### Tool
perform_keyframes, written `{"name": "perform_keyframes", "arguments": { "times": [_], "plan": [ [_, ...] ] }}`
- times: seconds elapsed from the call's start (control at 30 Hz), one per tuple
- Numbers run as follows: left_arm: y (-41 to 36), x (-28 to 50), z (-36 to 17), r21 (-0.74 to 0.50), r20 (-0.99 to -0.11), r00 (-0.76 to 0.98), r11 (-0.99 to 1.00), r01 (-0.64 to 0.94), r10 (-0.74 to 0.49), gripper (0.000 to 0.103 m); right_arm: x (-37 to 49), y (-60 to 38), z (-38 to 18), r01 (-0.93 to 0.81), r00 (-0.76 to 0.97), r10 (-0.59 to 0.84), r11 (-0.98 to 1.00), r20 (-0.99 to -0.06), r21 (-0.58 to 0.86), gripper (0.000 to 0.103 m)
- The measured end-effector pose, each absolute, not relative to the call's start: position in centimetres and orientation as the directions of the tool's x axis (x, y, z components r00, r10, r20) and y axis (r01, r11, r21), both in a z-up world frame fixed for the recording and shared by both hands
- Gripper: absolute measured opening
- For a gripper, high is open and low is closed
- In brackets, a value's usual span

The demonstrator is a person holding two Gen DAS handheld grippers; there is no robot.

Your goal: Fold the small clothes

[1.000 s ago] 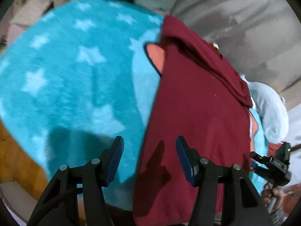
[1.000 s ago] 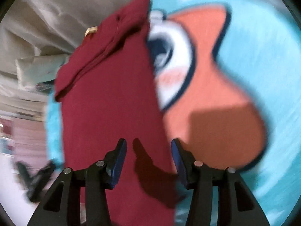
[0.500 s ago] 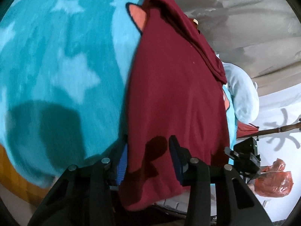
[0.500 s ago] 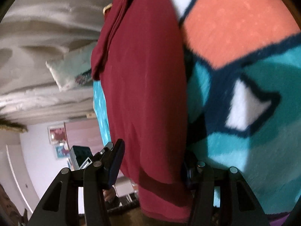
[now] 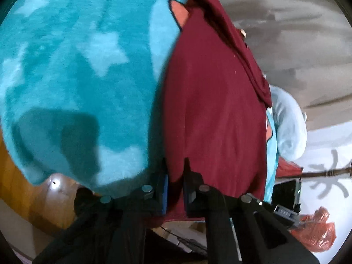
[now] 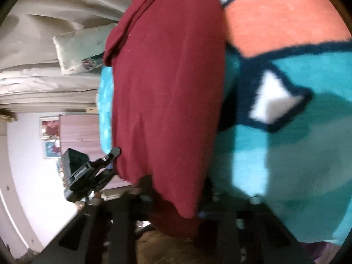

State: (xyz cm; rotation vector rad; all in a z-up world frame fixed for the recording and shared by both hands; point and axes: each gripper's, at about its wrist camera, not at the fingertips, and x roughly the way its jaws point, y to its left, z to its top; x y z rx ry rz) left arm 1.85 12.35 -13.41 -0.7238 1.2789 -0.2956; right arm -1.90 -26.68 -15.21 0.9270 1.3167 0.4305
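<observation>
A maroon garment [image 5: 215, 101] lies flat on a turquoise star-patterned blanket [image 5: 72, 70], its far end folded over. My left gripper [image 5: 176, 189] is shut on the garment's near left corner at the blanket's edge. In the right wrist view the same maroon garment [image 6: 167, 83] fills the middle. My right gripper [image 6: 176, 200] is at its near right corner; the cloth drapes over both fingers and hides the pads, which look closed on the hem. The left gripper [image 6: 88, 171] shows at the other corner.
The blanket shows an orange, white and navy cartoon pattern [image 6: 275, 22] to the right of the garment. A pale pillow [image 5: 288, 123] lies beyond the garment. Grey curtains [image 5: 297, 33] hang behind. Wooden floor [image 5: 26, 187] lies below the blanket's edge. An orange bag [image 5: 316, 231] sits low right.
Both grippers came down from above the garment to its near hem. The left jaws closed on the left corner. The right gripper slid onto the right corner and cloth now covers its fingers.
</observation>
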Motion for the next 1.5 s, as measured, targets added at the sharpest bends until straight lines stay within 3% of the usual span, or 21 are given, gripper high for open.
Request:
{"name": "perform_keyframes", "arguments": {
  "times": [0.4,0.6,0.77,1.0,1.2,1.5],
  "plan": [
    [12.8,-4.6,-6.6,-0.638,-0.739,0.414,0.749,-0.177,-0.531,0.008,-4.9,-27.9,-9.2,-0.032,0.178,0.809,0.574,-0.561,0.818,0.012],
    [13.4,-6.2,-9.9,-0.673,-0.735,0.362,0.683,-0.283,-0.574,0.008,-7.2,-29.6,-10.6,0.014,0.168,0.803,0.578,-0.572,0.816,0.013],
    [12.6,-4.7,-6.6,-0.614,-0.754,0.435,0.763,-0.202,-0.492,0.008,-5.6,-29.8,-9.7,-0.026,0.201,0.79,0.595,-0.579,0.803,0.013],
    [13.0,2.2,-4.0,-0.639,-0.719,0.492,0.745,-0.19,-0.491,0.008,0.9,-30.2,-5.8,-0.098,0.286,0.78,0.602,-0.557,0.792,0.013],
    [11.7,13.1,-3.2,-0.606,-0.729,0.493,0.782,-0.142,-0.475,0.008,8.9,-29.4,-2.4,-0.145,0.36,0.73,0.659,-0.581,0.738,0.013],
    [8.1,29.2,-6.9,-0.529,-0.801,0.389,0.842,-0.106,-0.454,0.008,23.9,-30.4,-5.3,0.055,0.425,0.547,0.78,-0.721,0.623,0.016]
  ]
}}
